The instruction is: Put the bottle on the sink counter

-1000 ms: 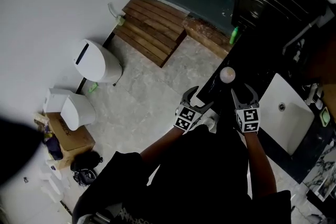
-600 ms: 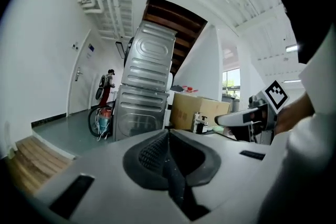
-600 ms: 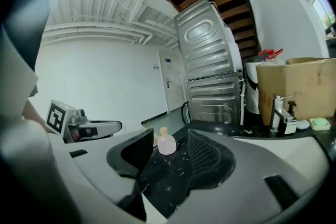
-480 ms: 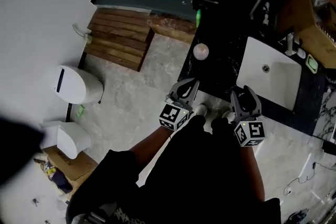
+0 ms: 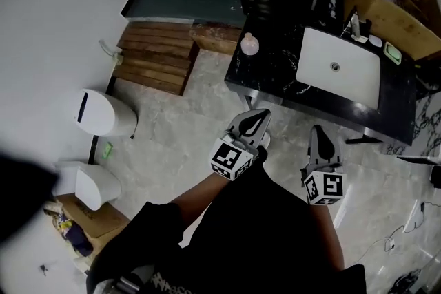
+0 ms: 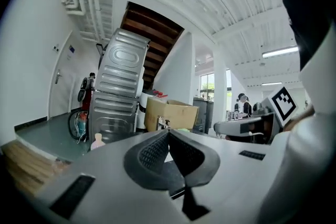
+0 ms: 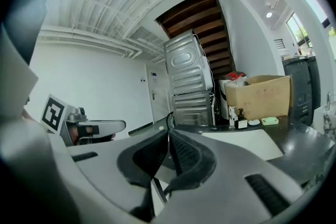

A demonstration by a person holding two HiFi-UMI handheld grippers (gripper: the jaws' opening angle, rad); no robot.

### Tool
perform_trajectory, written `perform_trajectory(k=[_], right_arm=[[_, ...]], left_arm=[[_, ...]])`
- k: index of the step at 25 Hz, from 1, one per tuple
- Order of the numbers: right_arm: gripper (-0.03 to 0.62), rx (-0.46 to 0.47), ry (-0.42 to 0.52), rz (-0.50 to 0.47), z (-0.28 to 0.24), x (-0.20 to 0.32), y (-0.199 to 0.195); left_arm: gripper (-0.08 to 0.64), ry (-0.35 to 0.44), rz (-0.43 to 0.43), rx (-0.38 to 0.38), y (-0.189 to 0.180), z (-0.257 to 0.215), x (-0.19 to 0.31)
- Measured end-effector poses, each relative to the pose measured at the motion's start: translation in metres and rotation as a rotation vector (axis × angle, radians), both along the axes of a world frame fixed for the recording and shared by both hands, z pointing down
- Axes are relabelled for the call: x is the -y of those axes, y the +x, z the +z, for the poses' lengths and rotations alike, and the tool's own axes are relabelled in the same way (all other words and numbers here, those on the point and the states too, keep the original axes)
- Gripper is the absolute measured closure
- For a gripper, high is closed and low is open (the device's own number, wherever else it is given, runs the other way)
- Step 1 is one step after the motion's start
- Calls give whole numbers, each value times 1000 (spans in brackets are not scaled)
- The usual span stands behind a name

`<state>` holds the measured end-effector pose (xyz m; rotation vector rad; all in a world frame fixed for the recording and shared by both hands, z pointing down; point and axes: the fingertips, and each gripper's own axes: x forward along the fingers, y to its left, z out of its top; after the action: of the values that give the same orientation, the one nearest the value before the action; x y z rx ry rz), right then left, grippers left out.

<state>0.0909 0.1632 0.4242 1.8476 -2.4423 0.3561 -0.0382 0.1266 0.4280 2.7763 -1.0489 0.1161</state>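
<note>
Head view first: the bottle (image 5: pixel 249 44), small, pale pink and round-bodied, stands on the far left corner of the black sink counter (image 5: pixel 275 76). It is well left of the white sink basin (image 5: pixel 337 69) and touches nothing else. So it looks to be already where the task wants it.

Both tools hang low over the floor, well short of the counter's near edge. The left gripper (image 5: pixel 253 122) is shut tight, pads pressed together on nothing. The right gripper (image 5: pixel 321 142) has its jaws closing right down, pads meeting, and nothing is between them either.

Now the relation that matters. The bottle lies ahead of both grippers, across the counter's depth, and almost straight beyond the left gripper's tips. From the right gripper it sits ahead and well off to the left.

The left gripper is clearly the nearer one. Left gripper view backs that up: the bottle (image 6: pixel 97 140) shows small and distant, just left of the closed tips (image 6: pixel 168 134), cap up.

Right gripper view shows the basin and a cardboard box (image 7: pixel 258 96) beyond its tips (image 7: pixel 169 136), but no bottle.

Its long axis is upright. If another grasp were needed, my call is a level reach from the left, jaws opened first, closing around the body from either side.
</note>
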Motion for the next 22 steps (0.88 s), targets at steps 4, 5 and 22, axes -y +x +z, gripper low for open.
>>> perform_trajectory(k=[4,5,22], right_arm=[[549,-21,-19,4,-1,-81,13],[549,-19,-17,11,-3,-99,16],[551,-60,46,-43,-40,-263,-31]], left_arm=[[545,-24,-82,-25,11,-11,-84],[545,-18,-101,-15,14,-14,-104],[545,36,-223,15,1,-44,-287]])
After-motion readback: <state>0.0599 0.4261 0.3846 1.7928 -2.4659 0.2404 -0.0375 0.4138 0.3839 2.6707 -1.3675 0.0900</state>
